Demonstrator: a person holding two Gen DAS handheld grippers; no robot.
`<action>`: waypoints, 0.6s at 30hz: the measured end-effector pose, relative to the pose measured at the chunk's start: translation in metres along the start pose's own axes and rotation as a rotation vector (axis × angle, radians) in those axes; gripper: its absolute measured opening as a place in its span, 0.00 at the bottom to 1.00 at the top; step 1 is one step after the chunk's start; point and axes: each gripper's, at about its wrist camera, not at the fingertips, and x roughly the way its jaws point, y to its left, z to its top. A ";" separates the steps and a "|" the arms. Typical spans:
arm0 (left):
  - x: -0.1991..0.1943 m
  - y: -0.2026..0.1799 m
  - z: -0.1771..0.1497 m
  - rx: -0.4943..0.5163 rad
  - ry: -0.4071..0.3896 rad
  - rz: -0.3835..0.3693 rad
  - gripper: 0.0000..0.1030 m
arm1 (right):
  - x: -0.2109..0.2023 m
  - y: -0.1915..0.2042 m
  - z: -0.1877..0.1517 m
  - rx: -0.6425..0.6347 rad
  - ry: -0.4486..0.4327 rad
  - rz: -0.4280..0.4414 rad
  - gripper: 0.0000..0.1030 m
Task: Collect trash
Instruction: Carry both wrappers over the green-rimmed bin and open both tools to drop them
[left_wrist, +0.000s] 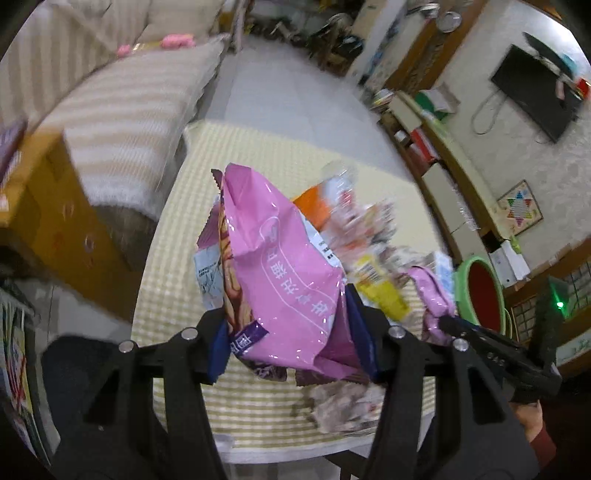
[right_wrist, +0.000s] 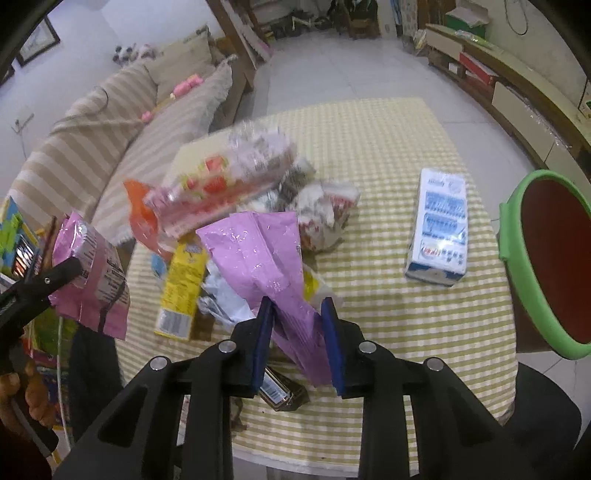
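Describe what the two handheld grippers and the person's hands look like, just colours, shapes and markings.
Both the left gripper and the right gripper are matte black plastic frames with triangular cut-outs, round silver rivets at the joints, and flat dark blue finger pads. No cables show. The bare left hand grips a black handle; the other wrist shows a dark red sleeve cuff.

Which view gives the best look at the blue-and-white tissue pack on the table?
The right wrist view: the tissue pack lies alone on the checked tablecloth, unobstructed, its printed top fully visible. In the left wrist view only a blurred pale-blue sliver shows, behind wrappers and beside the green bin.
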 end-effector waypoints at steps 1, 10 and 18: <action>-0.004 -0.011 0.004 0.024 -0.016 -0.011 0.51 | -0.009 -0.003 0.001 0.011 -0.022 0.007 0.25; 0.016 -0.109 0.021 0.200 -0.012 -0.175 0.52 | -0.066 -0.061 0.003 0.157 -0.167 -0.044 0.25; 0.079 -0.219 0.017 0.340 0.093 -0.347 0.52 | -0.107 -0.159 -0.014 0.383 -0.249 -0.153 0.25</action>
